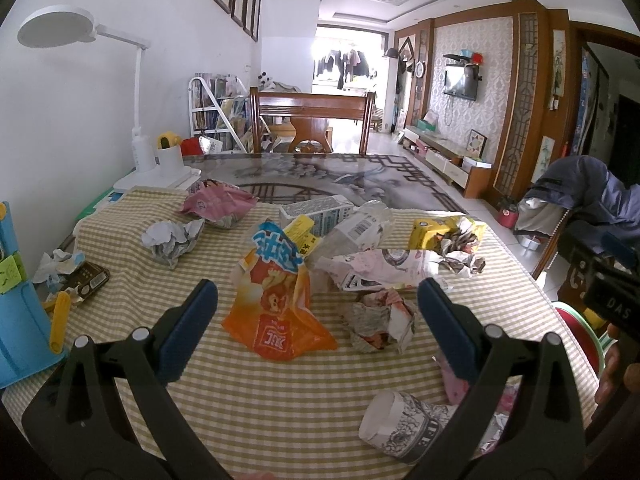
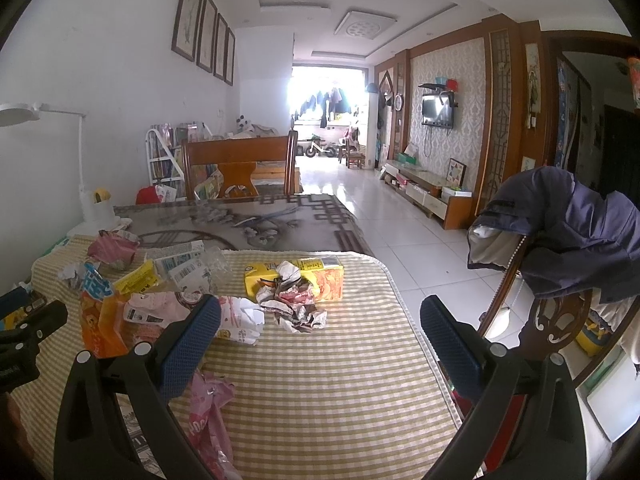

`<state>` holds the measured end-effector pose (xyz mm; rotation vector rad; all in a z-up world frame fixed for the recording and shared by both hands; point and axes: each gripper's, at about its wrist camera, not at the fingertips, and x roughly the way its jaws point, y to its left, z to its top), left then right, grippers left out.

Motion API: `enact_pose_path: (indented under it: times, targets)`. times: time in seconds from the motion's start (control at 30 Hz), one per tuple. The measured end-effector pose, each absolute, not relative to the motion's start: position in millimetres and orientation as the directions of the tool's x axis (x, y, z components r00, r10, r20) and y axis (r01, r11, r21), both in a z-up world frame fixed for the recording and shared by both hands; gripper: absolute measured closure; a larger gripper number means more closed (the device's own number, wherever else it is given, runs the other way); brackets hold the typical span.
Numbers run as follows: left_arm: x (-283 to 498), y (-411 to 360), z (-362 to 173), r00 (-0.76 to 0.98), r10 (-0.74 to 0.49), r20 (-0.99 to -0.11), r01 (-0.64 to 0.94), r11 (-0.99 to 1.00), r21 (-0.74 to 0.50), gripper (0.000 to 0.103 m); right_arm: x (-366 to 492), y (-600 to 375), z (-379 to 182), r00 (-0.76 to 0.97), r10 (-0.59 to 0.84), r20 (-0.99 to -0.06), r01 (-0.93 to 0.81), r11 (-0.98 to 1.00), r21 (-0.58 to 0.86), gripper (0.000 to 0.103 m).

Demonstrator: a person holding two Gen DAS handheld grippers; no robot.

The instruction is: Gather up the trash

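**Trash spread on the checked cloth, both grippers empty**

The orange snack bag [image 1: 276, 312] stands roughly upright on the checked tablecloth [image 1: 280, 408], its long axis vertical, between and beyond the spread jaws of the left gripper [image 1: 316, 300]. The right gripper [image 2: 320, 316] hovers level, jaws also wide apart, with the crumpled paper ball [image 2: 294, 308] just ahead between them.

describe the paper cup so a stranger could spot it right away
On the checked tablecloth, look at the near edge by the left gripper's right-hand finger. The paper cup lies tipped on its side there, the only piece with a black-and-white floral print among crumpled wrappers.
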<state>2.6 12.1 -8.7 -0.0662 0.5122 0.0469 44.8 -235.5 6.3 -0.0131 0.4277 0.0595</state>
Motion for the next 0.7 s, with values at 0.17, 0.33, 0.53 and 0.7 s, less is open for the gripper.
enact_pose_path:
  times: [0.17, 0.33, 0.53, 0.7]
  targets:
    - [-1, 11, -11, 0.869, 0.012, -0.495, -0.04, 0.998, -0.045, 0.005, 42, -242, 2, 0.906, 0.054, -0.42, -0.06, 0.998, 0.0, 0.007]
    - [-4, 10, -11, 0.864, -0.001, -0.504, -0.028, 0.998, -0.049, 0.005, 44, -241, 3, 0.905, 0.055, -0.421, -0.06, 0.998, 0.0, 0.007]
    - [-11, -2, -21, 0.817, -0.099, -0.569, 0.089, 0.995, -0.046, 0.005, 45, -246, -7, 0.899, 0.051, -0.435, -0.056, 0.998, 0.001, 0.007]
    - [0, -26, -29, 0.744, -0.172, -0.646, 0.184, 0.982, -0.05, 0.005, 45, -251, -6, 0.889, 0.05, -0.456, -0.05, 0.999, 0.013, 0.007]
